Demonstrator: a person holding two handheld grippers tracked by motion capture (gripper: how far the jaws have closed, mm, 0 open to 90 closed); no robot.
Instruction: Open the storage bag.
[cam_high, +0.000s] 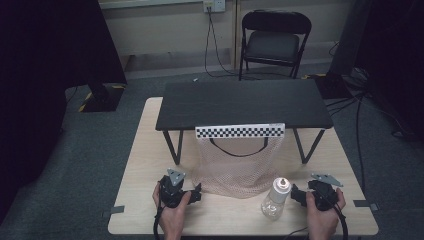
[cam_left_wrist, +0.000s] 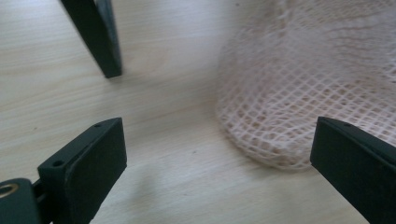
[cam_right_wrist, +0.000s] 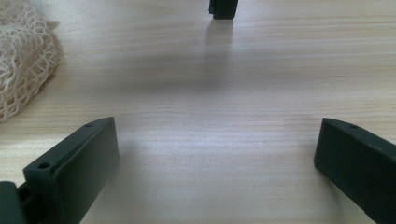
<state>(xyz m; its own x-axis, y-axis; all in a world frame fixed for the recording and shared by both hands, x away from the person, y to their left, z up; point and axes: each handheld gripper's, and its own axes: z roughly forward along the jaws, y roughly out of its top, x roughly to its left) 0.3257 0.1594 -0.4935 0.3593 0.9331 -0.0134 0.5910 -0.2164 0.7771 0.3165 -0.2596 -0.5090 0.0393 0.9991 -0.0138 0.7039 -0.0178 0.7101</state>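
A pinkish mesh bag (cam_high: 235, 165) hangs by a black handle from the front edge of a low black stand (cam_high: 240, 102) and sags onto the wooden table (cam_high: 150, 150). A clear plastic bottle (cam_high: 276, 200) stands upright to the right of the bag. My left gripper (cam_high: 196, 193) rests on the table at the bag's lower left, held in a hand. In the left gripper view it (cam_left_wrist: 217, 140) is open, with the mesh bag (cam_left_wrist: 303, 84) just ahead to the right. My right gripper (cam_high: 296, 194) sits just right of the bottle. The right gripper view shows it (cam_right_wrist: 217, 140) open over bare wood.
A checkerboard strip (cam_high: 240, 131) runs along the stand's front edge. A stand leg (cam_left_wrist: 100, 37) is ahead of the left gripper, and a leg foot (cam_right_wrist: 223, 8) ahead of the right. A black folding chair (cam_high: 274, 42) stands beyond the table. Cables (cam_high: 360, 125) lie on the floor.
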